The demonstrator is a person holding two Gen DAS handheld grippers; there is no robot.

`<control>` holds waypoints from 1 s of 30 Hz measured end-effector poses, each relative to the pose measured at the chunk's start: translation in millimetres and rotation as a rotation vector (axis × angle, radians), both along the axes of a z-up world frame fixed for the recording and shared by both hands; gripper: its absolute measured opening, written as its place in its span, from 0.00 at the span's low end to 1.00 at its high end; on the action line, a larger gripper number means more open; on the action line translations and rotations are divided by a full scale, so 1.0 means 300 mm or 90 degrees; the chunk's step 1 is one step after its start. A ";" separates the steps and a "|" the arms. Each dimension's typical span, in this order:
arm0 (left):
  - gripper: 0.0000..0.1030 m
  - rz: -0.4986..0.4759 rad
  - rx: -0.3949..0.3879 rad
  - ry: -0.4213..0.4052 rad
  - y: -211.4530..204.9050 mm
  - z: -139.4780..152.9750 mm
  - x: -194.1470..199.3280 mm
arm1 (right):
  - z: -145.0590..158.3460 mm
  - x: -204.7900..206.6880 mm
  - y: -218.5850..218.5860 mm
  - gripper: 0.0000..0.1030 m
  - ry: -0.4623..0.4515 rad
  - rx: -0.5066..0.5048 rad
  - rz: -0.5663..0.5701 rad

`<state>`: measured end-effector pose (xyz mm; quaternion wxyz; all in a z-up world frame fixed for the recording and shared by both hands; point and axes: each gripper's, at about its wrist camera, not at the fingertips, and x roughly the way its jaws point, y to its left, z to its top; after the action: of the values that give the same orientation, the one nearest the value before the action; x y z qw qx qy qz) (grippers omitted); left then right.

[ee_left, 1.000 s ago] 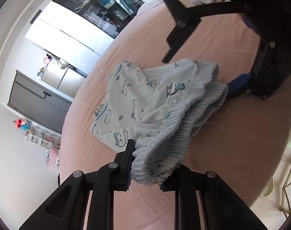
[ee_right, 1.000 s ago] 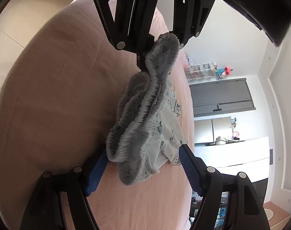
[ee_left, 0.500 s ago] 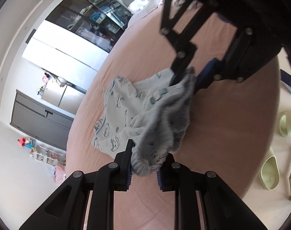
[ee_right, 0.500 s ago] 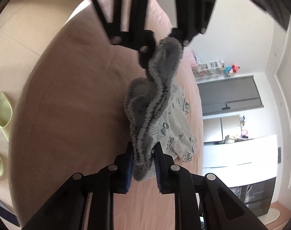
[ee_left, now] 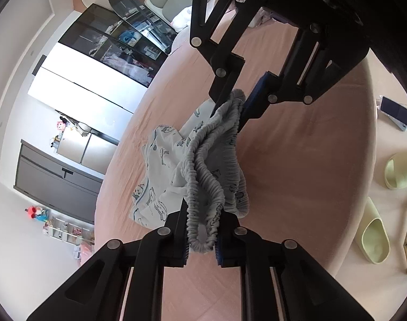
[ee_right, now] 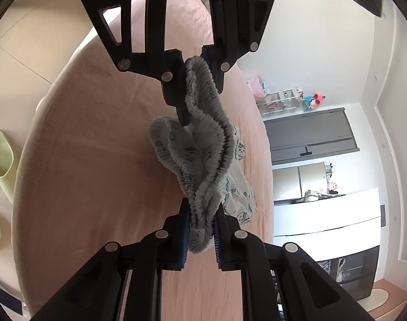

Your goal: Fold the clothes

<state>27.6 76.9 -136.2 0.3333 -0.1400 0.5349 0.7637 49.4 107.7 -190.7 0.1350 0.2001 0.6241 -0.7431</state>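
A pair of small white shorts [ee_left: 203, 160] with a blue cartoon print and a gathered elastic waistband hangs above a pink bed [ee_left: 297, 160]. My left gripper [ee_left: 202, 238] is shut on one end of the waistband. My right gripper [ee_right: 200, 230] is shut on the other end. Each gripper shows in the other's view: the right gripper [ee_left: 234, 104] at the top, the left gripper [ee_right: 199, 80] at the top. The waistband [ee_right: 203, 147] sags bunched between them. The legs of the shorts [ee_left: 155, 184] trail down onto the bed.
The pink bed [ee_right: 96, 160] fills the space below. Pale green slippers [ee_left: 375, 235] lie on the floor beside it, also a phone [ee_left: 396, 112]. A dark glass cabinet [ee_left: 117, 42], white panels and grey doors [ee_right: 310, 133] line the far wall.
My right gripper went from open around the waistband to shut on it. Both grippers have lifted the shorts off the bed, so the waistband now hangs bunched between them.
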 end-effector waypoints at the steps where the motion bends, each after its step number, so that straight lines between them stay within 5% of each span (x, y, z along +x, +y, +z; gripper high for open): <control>1: 0.12 -0.003 -0.001 0.000 0.000 0.002 0.003 | 0.006 0.008 0.004 0.12 -0.002 -0.003 0.001; 23: 0.15 0.002 -0.051 0.028 0.021 -0.092 0.029 | 0.020 -0.009 0.003 0.12 -0.061 -0.007 -0.003; 30: 0.25 -0.031 -0.093 0.137 0.036 -0.186 0.056 | 0.017 -0.046 0.013 0.12 -0.046 0.003 -0.018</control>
<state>44.2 87.6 -192.2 0.2817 -0.0682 0.6247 0.7251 35.5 111.7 -185.6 0.1465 0.2362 0.6178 -0.7355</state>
